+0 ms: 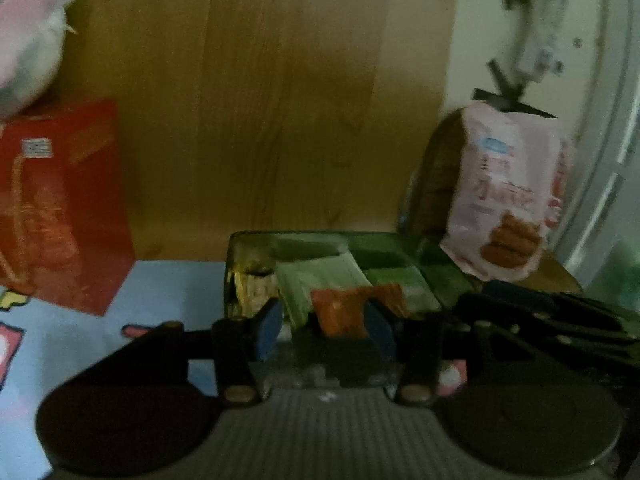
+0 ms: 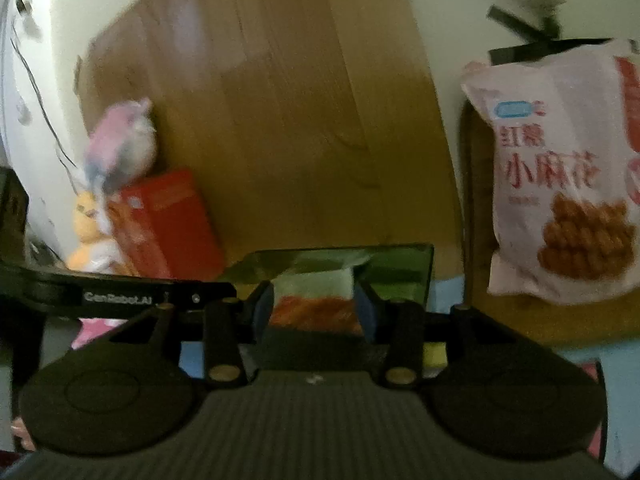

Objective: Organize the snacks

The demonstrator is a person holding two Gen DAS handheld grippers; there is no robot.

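Orange snack packet (image 1: 344, 312) lies long-axis crosswise between both part-open tools (image 1: 324, 328) (image 2: 314, 312) — pads not pressing — over the green tray (image 1: 400, 240).

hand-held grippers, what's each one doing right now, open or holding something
Left hand-held gripper: open, orange packet between its pads, not pinched.
Right hand-held gripper: open, holding nothing, over the green tray.

A blue cartoon-print table (image 1: 172, 292) carries a green tray (image 1: 440, 276) mid-back edge and a red box (image 1: 60, 200) far left.

A red box (image 1: 60, 204) is blocking the table's left side, a pink snack bag (image 1: 508, 196) is crowding the right; between them the tray (image 1: 320, 238) seems to be sitting unobstructed.
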